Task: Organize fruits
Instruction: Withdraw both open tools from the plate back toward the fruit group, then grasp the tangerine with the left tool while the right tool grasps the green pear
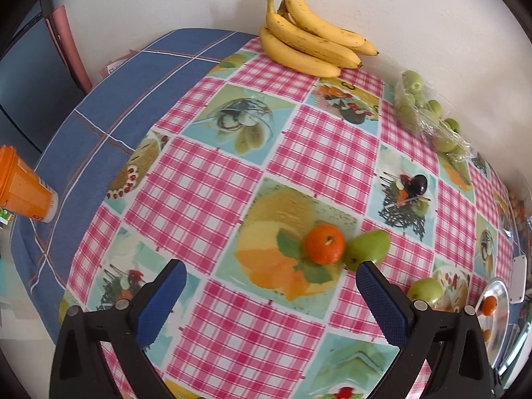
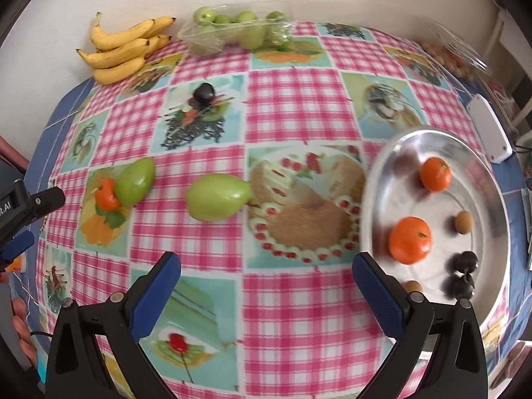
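Two claws gape empty; left claw (image 1: 271, 286) is nearest the tangerine (image 1: 324, 244), just ahead between its fingers.

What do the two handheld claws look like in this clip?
Both match: the left claw and right claw have black plastic arms with triangular cut-outs and silver pivot pins, tipped with blue textured pads. No sleeves are visible.
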